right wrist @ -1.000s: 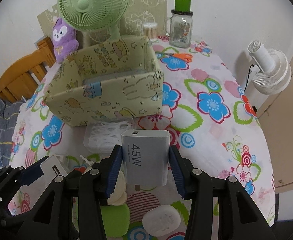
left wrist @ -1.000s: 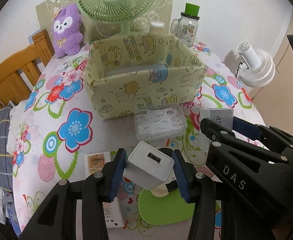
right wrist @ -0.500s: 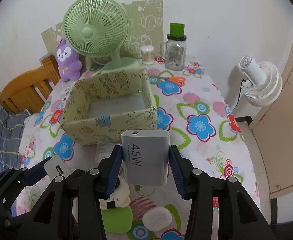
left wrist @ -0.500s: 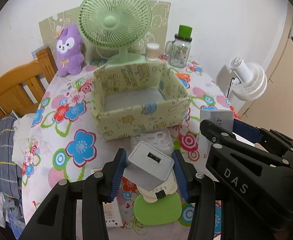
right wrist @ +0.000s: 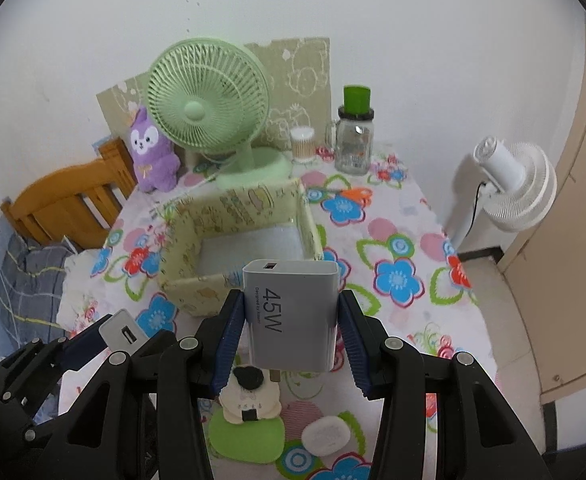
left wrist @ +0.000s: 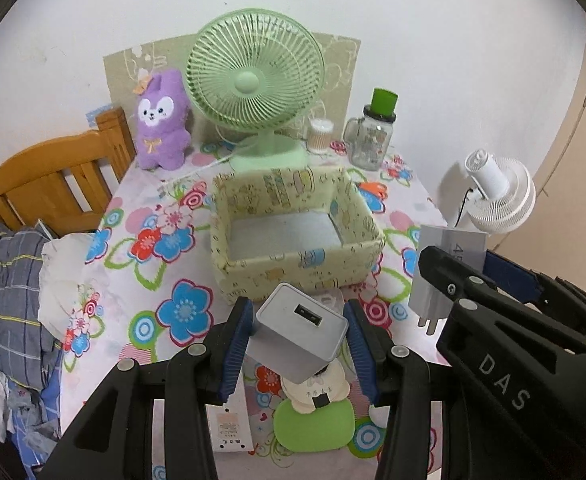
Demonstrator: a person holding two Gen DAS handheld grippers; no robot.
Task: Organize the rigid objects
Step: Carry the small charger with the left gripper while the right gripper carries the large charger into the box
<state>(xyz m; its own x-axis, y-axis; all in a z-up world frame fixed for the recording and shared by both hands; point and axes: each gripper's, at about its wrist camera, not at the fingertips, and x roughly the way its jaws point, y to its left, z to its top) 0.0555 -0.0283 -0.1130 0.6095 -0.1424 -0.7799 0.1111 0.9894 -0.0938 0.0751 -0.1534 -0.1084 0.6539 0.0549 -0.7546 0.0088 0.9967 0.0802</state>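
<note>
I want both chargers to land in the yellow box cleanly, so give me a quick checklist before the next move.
1. Left claw shut on the small grey charger: ok.
2. Right claw shut on the 45W charger: ok.
3. Yellow box open, floor bare: ok.
4. Both chargers lifted off the flowered tablecloth: ok.
5. Chargers above the box opening: not ok, both are nearer the camera than its front wall.
6. Small charger square in the claw: not ok, tilted.

The box (left wrist: 293, 240) sits mid-frame on the surface (left wrist: 141, 320); fan (left wrist: 255, 92) behind it, plush (left wrist: 161, 120) upper left, jar (left wrist: 373, 136) upper right.
</note>
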